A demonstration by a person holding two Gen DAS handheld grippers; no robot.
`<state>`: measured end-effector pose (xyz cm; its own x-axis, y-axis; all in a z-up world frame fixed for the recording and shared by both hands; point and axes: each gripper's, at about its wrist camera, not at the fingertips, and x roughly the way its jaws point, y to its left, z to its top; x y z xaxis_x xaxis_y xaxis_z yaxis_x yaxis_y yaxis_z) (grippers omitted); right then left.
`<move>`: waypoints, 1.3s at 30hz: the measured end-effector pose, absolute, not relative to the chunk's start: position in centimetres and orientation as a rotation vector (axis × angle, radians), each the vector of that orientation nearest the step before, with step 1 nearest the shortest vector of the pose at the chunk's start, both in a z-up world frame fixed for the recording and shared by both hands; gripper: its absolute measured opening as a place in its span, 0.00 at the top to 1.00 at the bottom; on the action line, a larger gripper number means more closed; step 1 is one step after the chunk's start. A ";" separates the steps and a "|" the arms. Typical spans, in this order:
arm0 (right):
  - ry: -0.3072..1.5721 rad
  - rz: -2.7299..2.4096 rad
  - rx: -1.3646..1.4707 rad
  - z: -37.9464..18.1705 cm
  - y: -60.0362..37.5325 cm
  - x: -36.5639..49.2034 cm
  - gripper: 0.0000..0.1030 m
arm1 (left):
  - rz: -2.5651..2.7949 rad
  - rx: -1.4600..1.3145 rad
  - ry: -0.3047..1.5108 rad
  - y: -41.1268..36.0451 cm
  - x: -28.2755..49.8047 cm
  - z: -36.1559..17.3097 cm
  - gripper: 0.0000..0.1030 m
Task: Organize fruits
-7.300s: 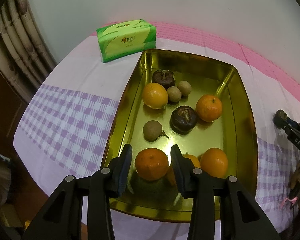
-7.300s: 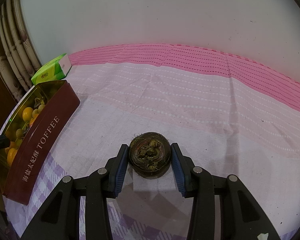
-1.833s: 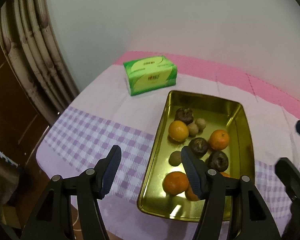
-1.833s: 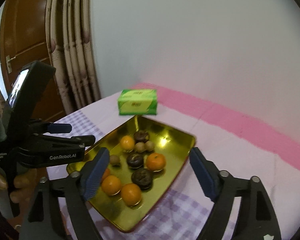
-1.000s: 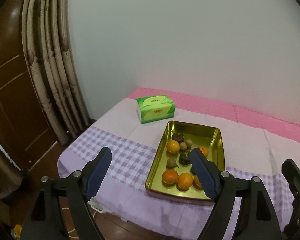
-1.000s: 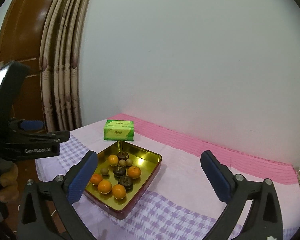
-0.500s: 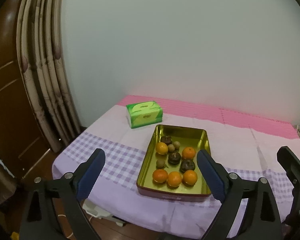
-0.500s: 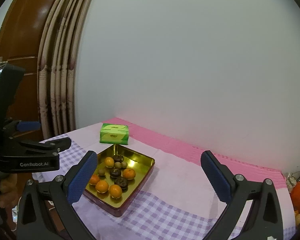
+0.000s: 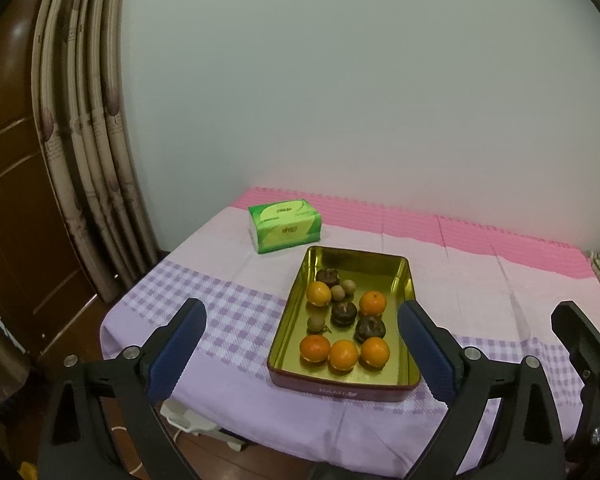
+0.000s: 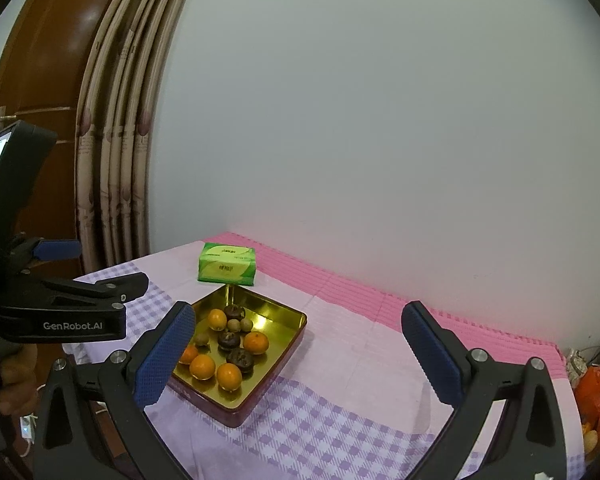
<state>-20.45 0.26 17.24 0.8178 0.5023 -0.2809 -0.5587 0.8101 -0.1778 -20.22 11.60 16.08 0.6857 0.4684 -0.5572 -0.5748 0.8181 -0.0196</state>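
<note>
Now that both grippers have pulled well back from the table, the tin (image 9: 406, 276) looks small, with all the fruit (image 9: 342, 326) gathered inside it. The left gripper (image 9: 300, 344) has just been opening and holds nothing; the right gripper (image 10: 296, 354) also stands wide and empty. Tissue box (image 9: 286, 230) sits at 11 o'clock of the tin (nothing loose on the cloth), so sorting looks finished.

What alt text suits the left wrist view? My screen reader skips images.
A gold tin tray on a purple-checked tablecloth holds five oranges, three dark fruits and three small brown ones. The open, empty left gripper frames it from well back; a green tissue pack lies behind.
</note>
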 end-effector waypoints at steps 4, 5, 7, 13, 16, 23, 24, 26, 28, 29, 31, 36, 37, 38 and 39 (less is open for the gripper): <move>0.238 0.572 -0.251 17.1 0.1 -20.2 0.01 | 0.588 -0.202 0.575 11.6 -20.1 16.0 0.06; 0.241 0.572 -0.252 17.0 0.1 -20.1 0.01 | 0.588 -0.203 0.577 11.6 -20.0 16.0 0.05; 0.247 0.576 -0.254 16.9 0.2 -19.9 0.01 | 0.587 -0.204 0.580 11.6 -20.0 15.9 0.05; 0.250 0.585 -0.271 16.5 0.6 -20.0 0.01 | 0.589 -0.209 0.592 11.8 -19.7 15.6 0.05; 0.255 0.583 -0.271 16.4 0.6 -19.9 0.01 | 0.591 -0.214 0.595 11.9 -19.7 15.5 0.05; 0.260 0.585 -0.267 16.3 0.5 -19.8 0.01 | 0.592 -0.212 0.596 11.9 -19.8 15.3 0.05; 0.260 0.586 -0.267 16.3 0.5 -19.7 0.01 | 0.593 -0.212 0.596 11.9 -19.8 15.3 0.05; 0.261 0.585 -0.268 16.2 0.5 -19.7 0.01 | 0.594 -0.211 0.597 11.8 -19.8 15.3 0.05; 0.264 0.586 -0.266 16.0 0.4 -19.7 0.01 | 0.594 -0.210 0.597 11.8 -19.8 15.2 0.05; 0.265 0.587 -0.265 16.0 0.4 -19.6 0.01 | 0.594 -0.210 0.597 11.8 -19.8 15.2 0.05; 0.265 0.587 -0.266 16.0 0.3 -19.6 0.01 | 0.595 -0.210 0.600 11.8 -19.7 15.1 0.05; 0.272 0.590 -0.268 15.6 0.3 -19.6 0.01 | 0.597 -0.208 0.610 11.9 -19.6 14.7 0.05; 0.275 0.591 -0.267 15.5 0.3 -19.6 0.01 | 0.598 -0.207 0.614 12.0 -19.5 14.6 0.05; 0.279 0.592 -0.266 15.3 0.2 -19.5 0.01 | 0.599 -0.207 0.617 12.0 -19.5 14.5 0.05; 0.282 0.593 -0.264 15.2 0.2 -19.4 0.01 | 0.600 -0.207 0.621 12.0 -19.3 14.4 0.05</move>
